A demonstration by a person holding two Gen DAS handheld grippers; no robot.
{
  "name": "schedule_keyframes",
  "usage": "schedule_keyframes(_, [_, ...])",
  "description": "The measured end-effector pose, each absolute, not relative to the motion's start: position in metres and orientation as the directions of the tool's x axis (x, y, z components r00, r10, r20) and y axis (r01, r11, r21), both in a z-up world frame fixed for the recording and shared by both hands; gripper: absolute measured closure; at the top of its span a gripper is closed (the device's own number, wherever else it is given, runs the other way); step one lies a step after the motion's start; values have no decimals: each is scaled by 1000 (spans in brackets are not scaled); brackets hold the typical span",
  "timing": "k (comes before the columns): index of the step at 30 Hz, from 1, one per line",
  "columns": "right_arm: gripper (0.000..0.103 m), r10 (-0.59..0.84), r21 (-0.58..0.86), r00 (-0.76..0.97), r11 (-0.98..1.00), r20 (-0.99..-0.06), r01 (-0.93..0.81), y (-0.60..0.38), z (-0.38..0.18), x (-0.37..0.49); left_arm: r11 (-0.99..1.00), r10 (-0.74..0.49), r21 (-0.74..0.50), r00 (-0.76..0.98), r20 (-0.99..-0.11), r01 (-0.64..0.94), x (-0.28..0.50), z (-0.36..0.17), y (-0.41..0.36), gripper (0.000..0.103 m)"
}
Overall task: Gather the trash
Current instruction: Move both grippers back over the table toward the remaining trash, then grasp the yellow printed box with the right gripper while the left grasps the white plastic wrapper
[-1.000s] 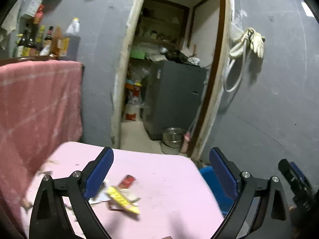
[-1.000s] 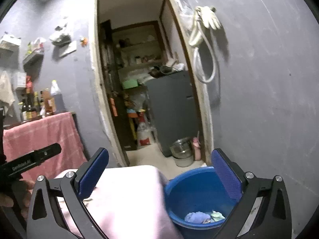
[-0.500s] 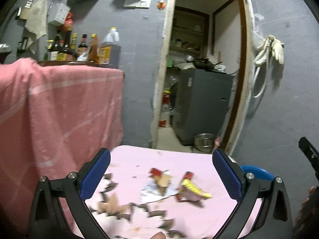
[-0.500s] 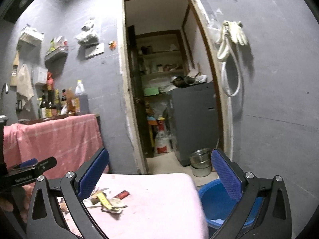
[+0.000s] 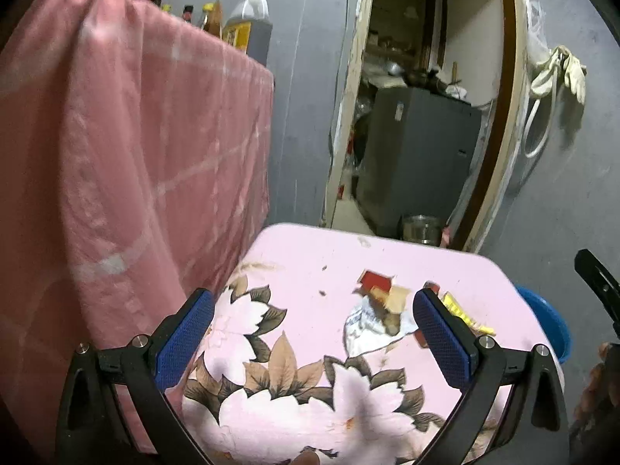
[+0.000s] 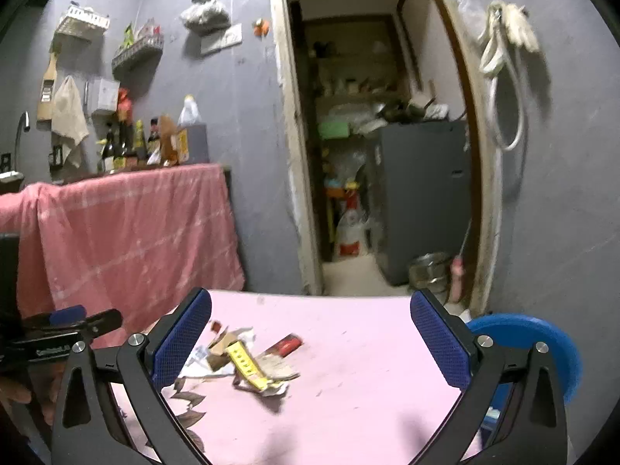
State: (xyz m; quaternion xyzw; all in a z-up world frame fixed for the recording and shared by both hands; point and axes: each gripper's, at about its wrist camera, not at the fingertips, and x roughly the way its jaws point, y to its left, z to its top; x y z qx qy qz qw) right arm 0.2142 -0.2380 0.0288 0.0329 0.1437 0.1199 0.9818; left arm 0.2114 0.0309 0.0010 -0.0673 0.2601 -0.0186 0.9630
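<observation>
While you look over the pink flowered tabletop [image 5: 310, 271], the trash sits as a small loose heap of paper scraps and wrappers [image 6: 248, 364] near its middle: a yellow strip wrapper [image 6: 246, 362], a crumpled silvery-white foil piece [image 5: 368, 329], and a small red packet [image 6: 286, 345] just beside them. Judge all of it as very light, thin and limp; it should crush easily and may slide on the smooth cloth, so pinch where the pieces overlap or at a raised, crumpled edge rather than a flat corner.

Your left gripper [image 5: 314, 341] has its blue pads spread wide with nothing between them, hovering above the table near the heap. Your right gripper [image 6: 310, 341] is likewise wide apart and empty.

A round blue plastic basin [image 6: 542, 345] sits beside the table's right edge, partly cut off by the right gripper's finger; its contents cannot be seen. Blur smears the scraps, so printing and exact piece count are unreadable.
</observation>
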Motion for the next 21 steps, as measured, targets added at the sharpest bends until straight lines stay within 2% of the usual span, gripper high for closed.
schedule_keyframes(6, [2, 305, 140, 870, 952, -388, -272, -225, 7, 237, 989, -105, -145, 811, -575, 25, 229, -17, 34, 3])
schedule_keyframes(11, [17, 344, 153, 810, 939, -474, -309, -214, -9, 252, 985, -141, -169, 768, -625, 43, 240, -32, 34, 4])
schedule_keyframes(14, [21, 359, 152, 770, 932, -527, -330, -207, -20, 261, 982, -170, -174, 744, -646, 74, 246, -38, 32, 11])
schedule_keyframes(17, [28, 351, 132, 750, 932, -560, -338, -201, -26, 266, 981, -192, -163, 714, -674, 110, 253, -44, 26, 29])
schedule_keyframes(21, [36, 353, 128, 716, 928, -602, -350, -195, -36, 274, 973, -230, -183, 684, -692, 141, 260, -50, 20, 35])
